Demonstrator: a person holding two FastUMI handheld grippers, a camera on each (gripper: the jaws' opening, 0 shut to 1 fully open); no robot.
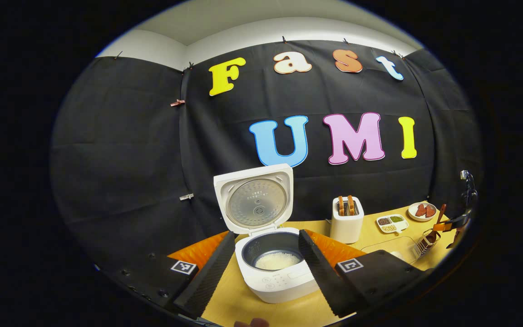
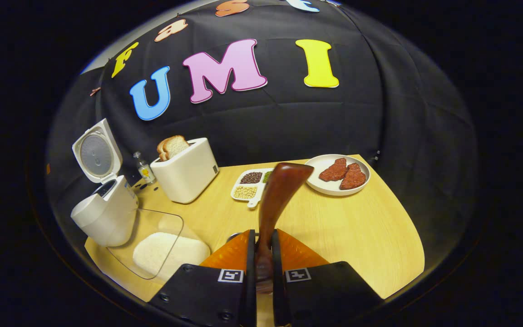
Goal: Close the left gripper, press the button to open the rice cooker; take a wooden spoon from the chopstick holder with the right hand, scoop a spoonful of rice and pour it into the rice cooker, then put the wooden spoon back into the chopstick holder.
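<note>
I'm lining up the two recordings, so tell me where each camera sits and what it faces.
Left gripper view: rides the open left gripper, facing the open white rice cooker with rice inside.
Right gripper view: rides the right gripper, shut on the brown wooden spoon, facing the wooden table.
Shared: rice cooker, white toaster.

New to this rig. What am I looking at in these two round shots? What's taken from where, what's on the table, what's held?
No robot arm: a person holds a pair of two-finger tongs in each hand, each with a fisheye camera looking along its fingers.

The left gripper view shows the left tongs open, facing the rice cooker, lid up, rice inside.

The right gripper view shows the right tongs shut on the wooden spoon.

On the table: a toaster with bread, a compartment dish of beans, a plate of reddish pieces, and a clear container of rice.
</note>
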